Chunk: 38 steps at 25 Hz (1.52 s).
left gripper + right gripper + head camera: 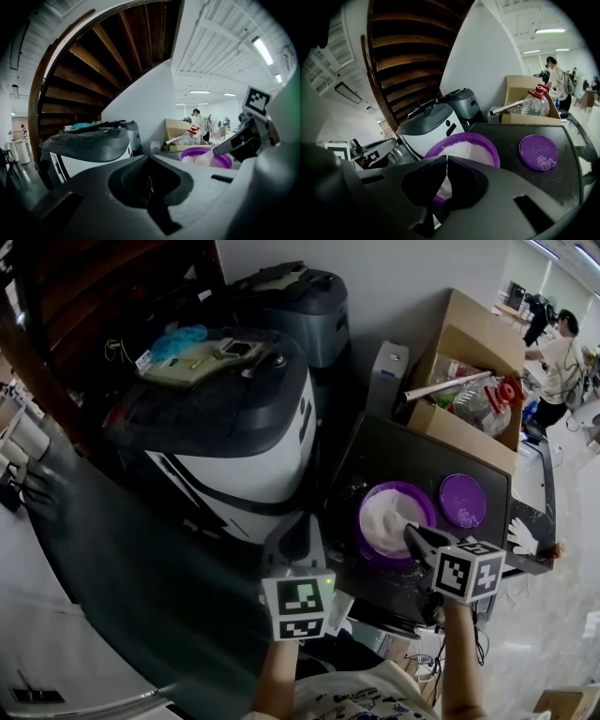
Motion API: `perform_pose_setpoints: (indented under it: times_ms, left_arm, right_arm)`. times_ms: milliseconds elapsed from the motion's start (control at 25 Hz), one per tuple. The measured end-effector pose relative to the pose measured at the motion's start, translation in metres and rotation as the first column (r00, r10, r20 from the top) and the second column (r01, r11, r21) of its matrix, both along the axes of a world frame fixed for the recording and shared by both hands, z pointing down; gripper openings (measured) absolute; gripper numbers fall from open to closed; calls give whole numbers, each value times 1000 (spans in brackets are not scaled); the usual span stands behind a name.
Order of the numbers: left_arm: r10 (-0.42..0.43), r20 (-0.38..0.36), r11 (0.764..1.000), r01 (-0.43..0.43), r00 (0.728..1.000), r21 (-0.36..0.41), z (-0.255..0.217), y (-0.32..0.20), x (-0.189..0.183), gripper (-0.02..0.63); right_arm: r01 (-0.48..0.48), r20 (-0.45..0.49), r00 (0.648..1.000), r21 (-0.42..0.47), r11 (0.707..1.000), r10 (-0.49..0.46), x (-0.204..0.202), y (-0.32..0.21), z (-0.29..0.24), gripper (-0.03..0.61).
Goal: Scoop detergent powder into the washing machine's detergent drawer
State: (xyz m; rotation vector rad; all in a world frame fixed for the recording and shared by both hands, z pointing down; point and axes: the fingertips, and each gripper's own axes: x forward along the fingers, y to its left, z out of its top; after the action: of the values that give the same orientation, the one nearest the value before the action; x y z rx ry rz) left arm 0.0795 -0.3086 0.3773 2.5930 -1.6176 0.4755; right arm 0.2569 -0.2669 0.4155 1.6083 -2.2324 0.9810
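Observation:
A purple tub (pixel 396 518) of white detergent powder stands on the dark table (pixel 394 451), its purple lid (pixel 463 500) lying beside it on the right. My right gripper (pixel 412 532) reaches over the tub's near rim, shut on what looks like a white scoop (pixel 434 220) dipped into the powder (pixel 466 151). The left gripper (pixel 292 526) hovers shut and empty between the tub and the white and grey washing machine (pixel 234 427). In the left gripper view the washer (pixel 89 145) sits left and the tub (pixel 206 154) right. No detergent drawer can be made out.
A cardboard box (pixel 469 371) with bottles stands behind the table, and a grey appliance (pixel 300 306) behind the washer. Dark wooden stairs (pixel 93 56) rise at the left. A person (pixel 562 348) stands far off at the right. A white glove (pixel 522 536) lies at the table's right edge.

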Motion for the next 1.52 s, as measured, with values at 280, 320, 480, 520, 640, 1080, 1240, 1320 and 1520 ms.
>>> perform_pose_setpoints:
  times_ms: [280, 320, 480, 520, 640, 1080, 1240, 1320, 1520]
  left_arm:
    - [-9, 2, 1000, 9, 1000, 11, -4, -5, 9, 2]
    - [-9, 2, 1000, 9, 1000, 13, -4, -5, 11, 2]
    - [-14, 0, 1000, 14, 1000, 20, -7, -6, 16, 2]
    - [-16, -1, 1000, 16, 1000, 20, -7, -6, 17, 2]
    - [-17, 0, 1000, 17, 1000, 22, -7, -5, 20, 2]
    - [-14, -8, 999, 15, 1000, 40, -14, 6, 22, 2]
    - [-13, -10, 999, 14, 1000, 40, -14, 13, 11, 2]
    - [-13, -8, 999, 13, 1000, 36, -13, 16, 5, 2]
    - [-13, -3, 1000, 13, 1000, 24, -10, 27, -17, 2]
  right_arm:
    - [-77, 139, 988, 54, 996, 69, 3, -7, -14, 18]
    - [-91, 171, 982, 58, 994, 80, 3, -8, -15, 18]
    - [-142, 317, 941, 49, 989, 120, 2, -6, -19, 18]
    - [-156, 345, 929, 46, 987, 130, 3, -6, -19, 18]
    - [-199, 433, 887, 44, 979, 160, 4, -5, -20, 18]
    - [-330, 598, 762, 32, 944, 246, 7, 1, -32, 18]
    - [-328, 626, 746, 49, 943, 227, -2, 7, -37, 18]
    - [-326, 624, 751, 64, 943, 217, -8, 11, -40, 18]
    - [-322, 655, 736, 113, 940, 174, -28, 21, -55, 18]
